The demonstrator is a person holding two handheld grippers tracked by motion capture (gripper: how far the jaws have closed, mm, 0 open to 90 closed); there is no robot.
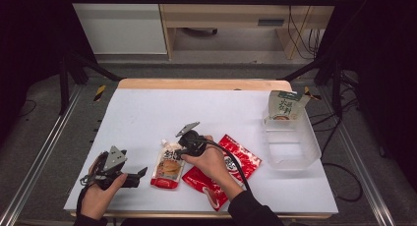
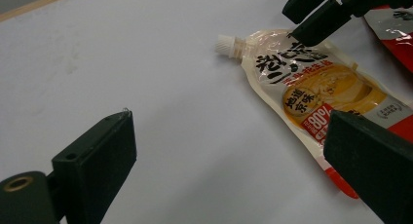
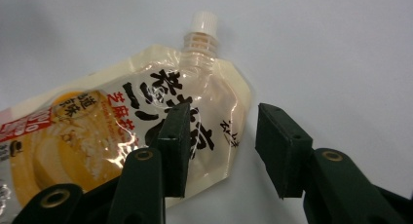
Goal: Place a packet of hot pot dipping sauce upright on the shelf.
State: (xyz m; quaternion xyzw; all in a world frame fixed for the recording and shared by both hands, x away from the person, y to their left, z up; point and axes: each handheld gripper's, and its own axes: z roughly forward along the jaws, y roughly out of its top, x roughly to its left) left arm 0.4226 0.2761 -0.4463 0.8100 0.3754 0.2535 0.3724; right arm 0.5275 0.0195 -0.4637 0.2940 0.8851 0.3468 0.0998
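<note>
Lying flat on the white tabletop [image 1: 147,108], near edge centre-left, the spouted sauce pouch [image 1: 168,165] (cap pointing far) has the right gripper [image 3: 221,146] straddling its upper corner, fingers parted, not clamping. Left gripper [image 2: 229,160] rests nearby, fingers wide open.

A cream, translucent spouted pouch [image 1: 168,165] is marked with black characters, an orange-yellow picture and a red band at its base; its screw cap [image 3: 203,21] is white. At its 3 o'clock a red packet [image 1: 227,169] is printed with white patches. The worktop [image 1: 196,108] is covered in white, edged in pale wood at 12 o'clock. A clear bin [image 1: 291,143] is seen holding a beige-and-green carton [image 1: 285,105]. Both claws are black.
</note>
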